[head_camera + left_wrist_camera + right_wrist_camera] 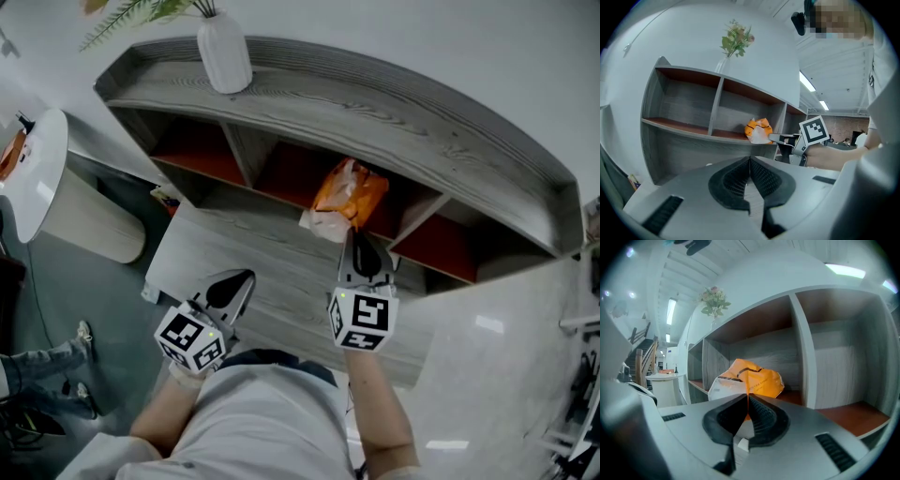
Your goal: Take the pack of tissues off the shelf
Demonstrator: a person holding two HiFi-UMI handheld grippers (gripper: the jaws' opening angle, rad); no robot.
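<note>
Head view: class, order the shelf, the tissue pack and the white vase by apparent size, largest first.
1. shelf, clearly largest.
2. tissue pack.
3. white vase, only slightly smaller than the pack, so that pair is unsure.

Left gripper [244,279] held low and close to the body, jaws pressed together on nothing, right arm [380,412] stretched forward, right gripper [356,236] ahead of the left, jaws pinched on the edge of the pack of tissues [349,195]
</note>
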